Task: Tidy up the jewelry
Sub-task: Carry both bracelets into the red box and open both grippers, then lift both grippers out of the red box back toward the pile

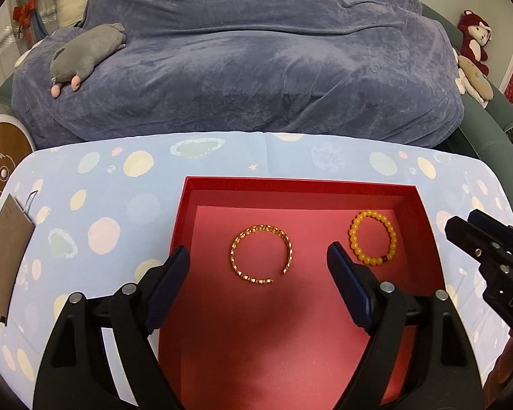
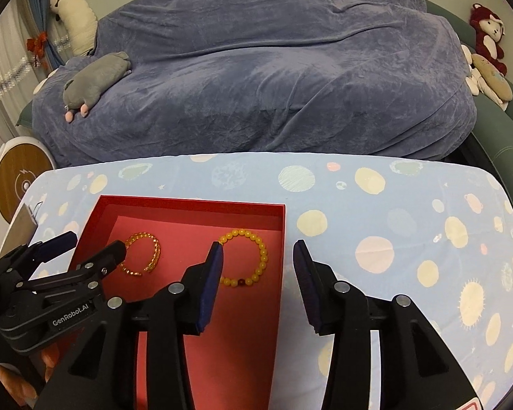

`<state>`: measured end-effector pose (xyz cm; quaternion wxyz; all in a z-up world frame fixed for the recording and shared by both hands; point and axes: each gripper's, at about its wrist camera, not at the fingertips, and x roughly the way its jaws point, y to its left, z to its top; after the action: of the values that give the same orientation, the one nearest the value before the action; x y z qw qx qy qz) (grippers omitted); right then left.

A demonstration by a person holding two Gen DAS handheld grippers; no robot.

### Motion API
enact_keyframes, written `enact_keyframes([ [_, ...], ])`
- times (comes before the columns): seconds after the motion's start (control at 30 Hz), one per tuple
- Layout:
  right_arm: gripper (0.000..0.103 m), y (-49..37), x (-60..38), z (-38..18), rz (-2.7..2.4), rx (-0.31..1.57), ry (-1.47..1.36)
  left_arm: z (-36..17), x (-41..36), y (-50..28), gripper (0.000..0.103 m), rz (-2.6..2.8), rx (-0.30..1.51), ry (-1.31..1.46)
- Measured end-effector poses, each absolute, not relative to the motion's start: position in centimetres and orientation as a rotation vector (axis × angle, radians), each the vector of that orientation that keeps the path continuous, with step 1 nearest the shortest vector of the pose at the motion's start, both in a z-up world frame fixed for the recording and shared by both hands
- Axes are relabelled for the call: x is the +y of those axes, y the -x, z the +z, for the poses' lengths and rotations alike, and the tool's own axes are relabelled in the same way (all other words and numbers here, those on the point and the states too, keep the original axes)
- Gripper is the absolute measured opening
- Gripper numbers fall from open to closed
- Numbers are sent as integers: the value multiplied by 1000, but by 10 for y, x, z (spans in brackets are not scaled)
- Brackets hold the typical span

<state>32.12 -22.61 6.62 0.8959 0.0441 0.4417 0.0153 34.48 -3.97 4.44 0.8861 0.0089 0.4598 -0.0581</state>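
Observation:
An open red box [image 1: 290,184] [image 2: 191,205] sits on the patterned table. Inside lie a gold open bangle [image 1: 261,254] [image 2: 143,254] at the middle and a yellow bead bracelet [image 1: 372,237] [image 2: 248,258] to its right. My left gripper [image 1: 258,256] is open and empty, hovering over the box with the bangle between its fingers in view. My right gripper [image 2: 258,249] is open and empty over the box's right wall, the bead bracelet beside its left finger. Each gripper shows in the other's view, the right [image 1: 461,232] and the left [image 2: 95,242].
The table has a light blue cloth with pale spots [image 1: 119,177] [image 2: 393,205]. A brown card [image 1: 3,253] lies at the table's left edge. Behind stands a sofa under a blue blanket [image 1: 256,51] with plush toys [image 1: 85,54] [image 2: 489,34].

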Motion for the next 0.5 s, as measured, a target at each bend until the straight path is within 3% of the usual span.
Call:
enact_keyframes([
  [0.27,50,-226,-224,91,19,880,-42,77,-23,-260,79,-109,904,-10],
  [0.5,51,-134,-218,70,-3,928,26,59,-9,-172,80,-99,951,8],
])
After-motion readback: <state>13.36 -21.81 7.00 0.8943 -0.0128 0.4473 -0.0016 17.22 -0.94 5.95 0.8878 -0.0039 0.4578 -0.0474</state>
